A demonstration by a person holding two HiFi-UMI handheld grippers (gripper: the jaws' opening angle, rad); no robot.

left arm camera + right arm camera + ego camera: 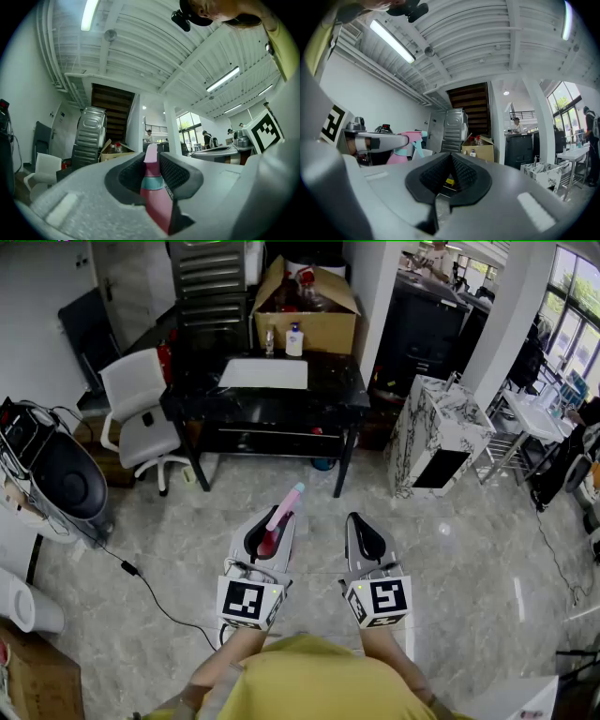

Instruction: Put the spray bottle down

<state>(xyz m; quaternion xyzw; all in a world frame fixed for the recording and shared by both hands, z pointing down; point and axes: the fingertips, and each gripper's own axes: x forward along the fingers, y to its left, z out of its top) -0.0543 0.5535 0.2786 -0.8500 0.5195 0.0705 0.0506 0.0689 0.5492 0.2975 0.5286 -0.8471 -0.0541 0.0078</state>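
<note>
My left gripper [269,532] is shut on a pink spray bottle [282,513], held over the floor in front of the person. The bottle's pale pink head sticks out past the fingertips, toward the black table [349,390]. In the left gripper view the bottle [153,192], with its teal band, sits gripped between the black pads [174,172]. My right gripper [366,538] hangs level beside it, shut with nothing in it. From the right gripper view [449,163] the bottle's pink head and teal trigger [410,144] show at the left, beyond the left gripper's finger [377,140].
On the black table lie a white sheet [264,373], a cardboard box [306,315] and small bottles [293,339]. A white chair [141,411] stands at its left, a marble-patterned cabinet [433,435] at its right. A black cable [150,592] runs over the tiled floor at the left.
</note>
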